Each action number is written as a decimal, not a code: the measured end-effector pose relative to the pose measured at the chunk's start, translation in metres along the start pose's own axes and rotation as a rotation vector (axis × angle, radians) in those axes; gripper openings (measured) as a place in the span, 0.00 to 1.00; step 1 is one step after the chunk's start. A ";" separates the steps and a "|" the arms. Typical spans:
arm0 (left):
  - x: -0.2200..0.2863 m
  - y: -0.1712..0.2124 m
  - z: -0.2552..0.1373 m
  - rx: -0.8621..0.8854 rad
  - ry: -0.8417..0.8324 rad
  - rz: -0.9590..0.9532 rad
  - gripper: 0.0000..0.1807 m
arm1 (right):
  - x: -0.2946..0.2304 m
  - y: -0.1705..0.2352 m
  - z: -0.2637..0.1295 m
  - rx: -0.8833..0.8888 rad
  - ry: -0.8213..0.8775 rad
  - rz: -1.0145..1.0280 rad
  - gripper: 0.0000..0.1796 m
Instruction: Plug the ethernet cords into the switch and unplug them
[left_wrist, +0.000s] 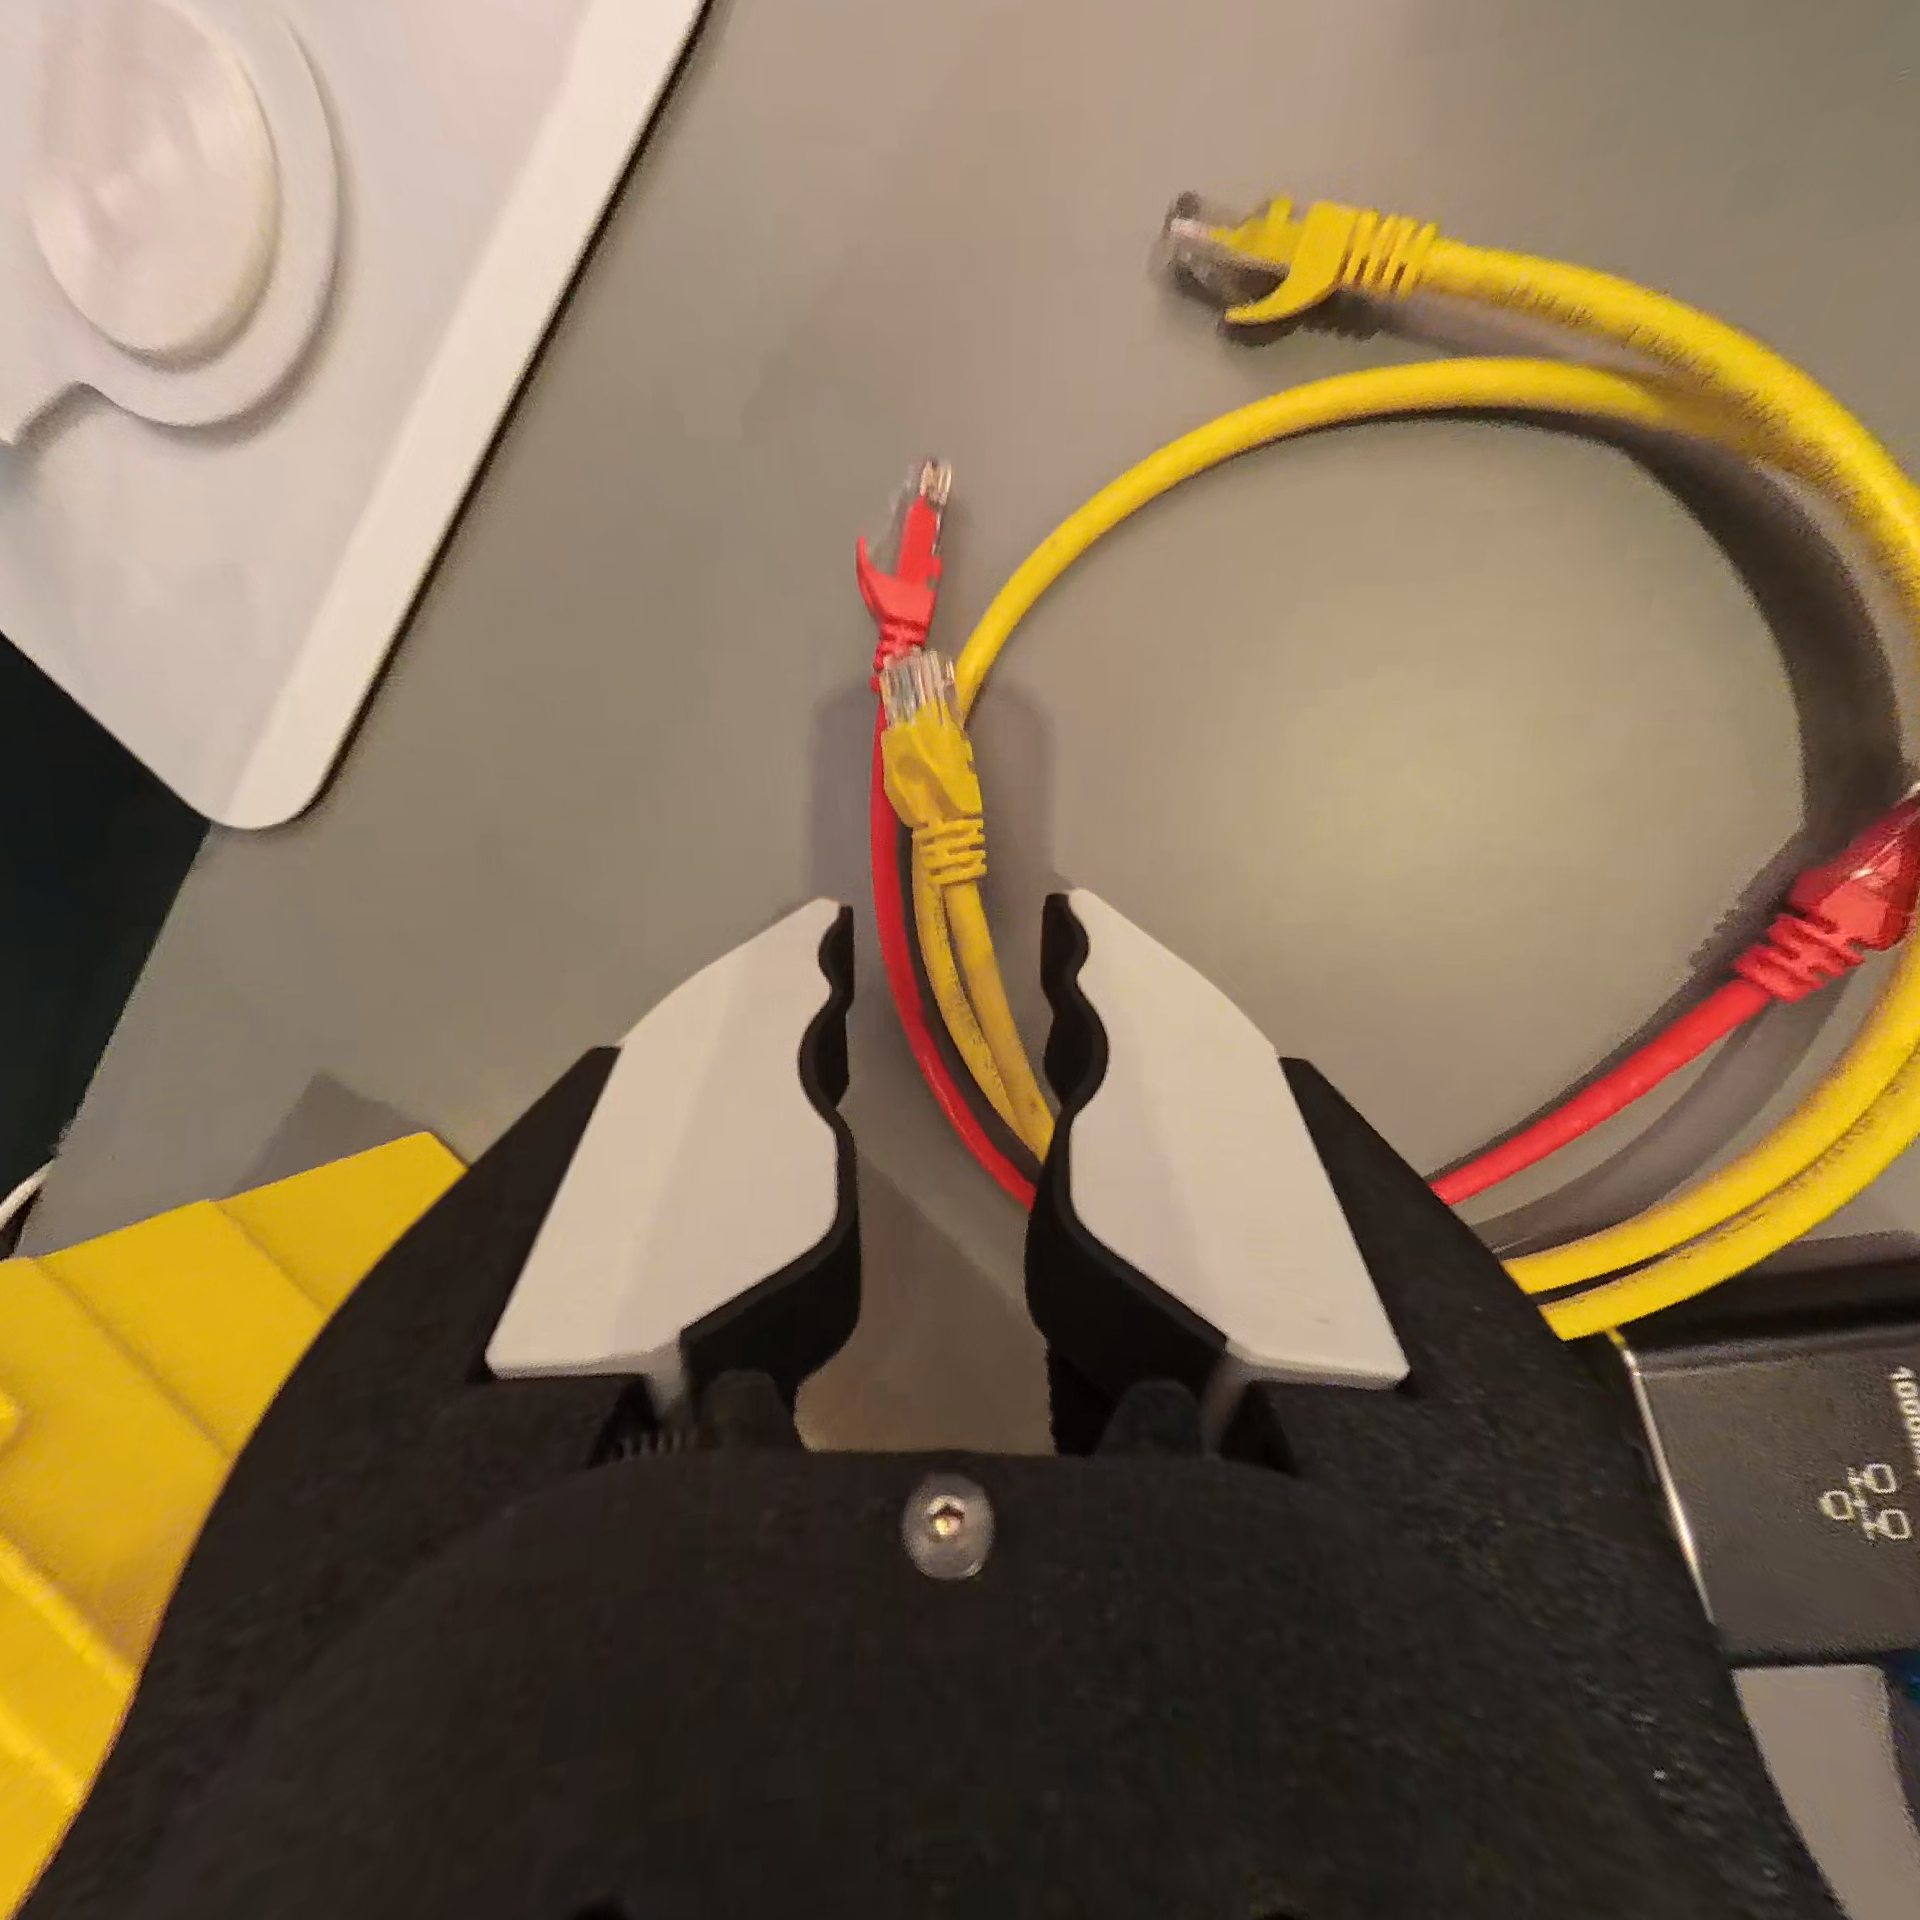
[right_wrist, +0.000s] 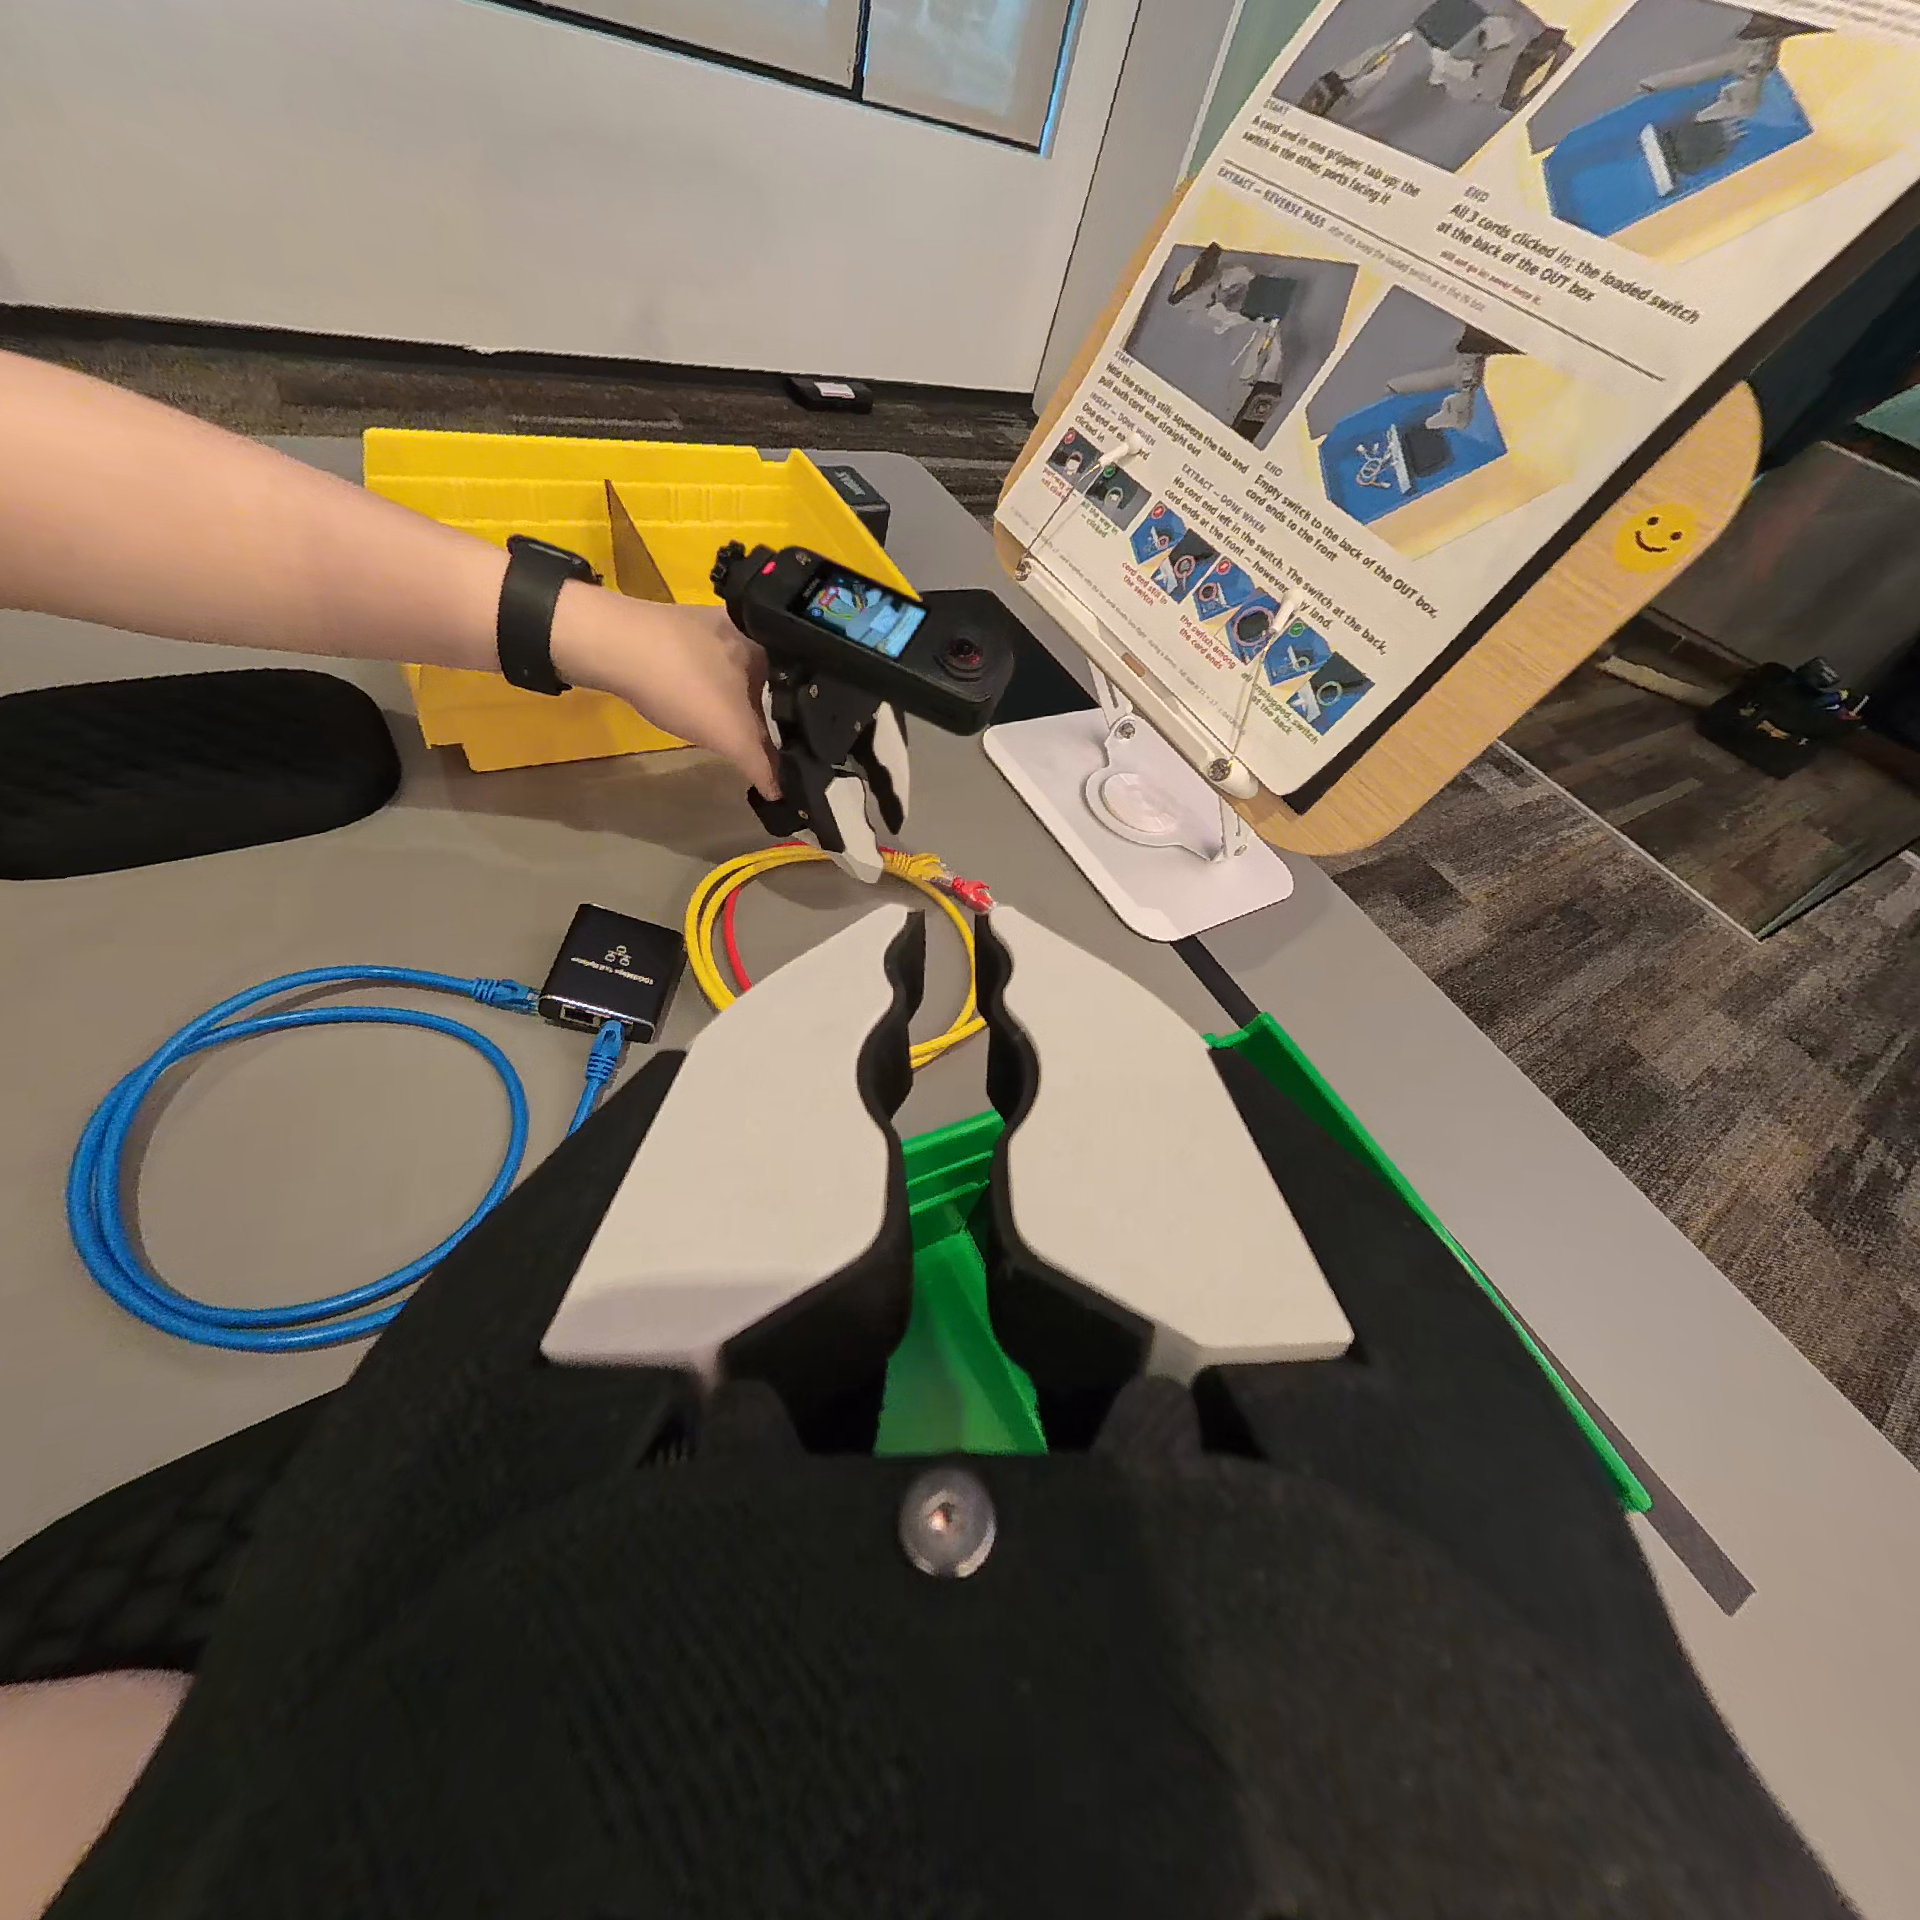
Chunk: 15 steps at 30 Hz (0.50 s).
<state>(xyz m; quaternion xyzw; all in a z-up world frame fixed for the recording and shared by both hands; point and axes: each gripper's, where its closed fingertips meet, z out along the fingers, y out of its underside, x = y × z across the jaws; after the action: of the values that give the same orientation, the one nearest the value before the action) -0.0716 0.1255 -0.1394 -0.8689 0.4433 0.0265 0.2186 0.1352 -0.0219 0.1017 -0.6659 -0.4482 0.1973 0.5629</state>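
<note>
Ethernet cords, largest first: we note a glossy blue round-jacketed cable (right_wrist: 291, 1164) coiled on the matte grey table (right_wrist: 312, 883), one end plugged into the small black rectangular switch (right_wrist: 613, 977); yellow cord (left_wrist: 1507, 416) and red cord (left_wrist: 914, 987) loops lie just beside it. Our left gripper (left_wrist: 945, 935) tilts down, parted around both strands, gripping neither. Our right gripper (right_wrist: 951, 935) hovers, slightly parted, empty.

An instruction poster (right_wrist: 1382, 416) on a white stand (right_wrist: 1143, 831) bears printed text in black and red around small photos. A yellow smiley sticker (right_wrist: 1654, 537) sits just right of the poster. Left of the stand, the black switch (right_wrist: 615, 968) carries white lettering and network icons on top.
</note>
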 end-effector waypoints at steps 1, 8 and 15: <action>0.000 0.003 0.001 -0.008 -0.001 0.001 0.19 | -0.001 0.000 0.002 -0.007 -0.002 -0.002 0.05; 0.002 0.009 -0.001 0.001 -0.009 0.040 0.04 | -0.005 0.003 0.017 -0.048 -0.029 -0.007 0.05; -0.013 -0.023 -0.075 0.285 -0.080 -0.017 0.04 | -0.003 -0.007 0.062 -0.021 -0.071 0.144 0.06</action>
<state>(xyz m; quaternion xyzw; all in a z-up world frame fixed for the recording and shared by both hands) -0.0726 0.1171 -0.0607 -0.8311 0.4260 -0.0039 0.3576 0.0836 0.0115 0.0894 -0.6949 -0.4210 0.2559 0.5239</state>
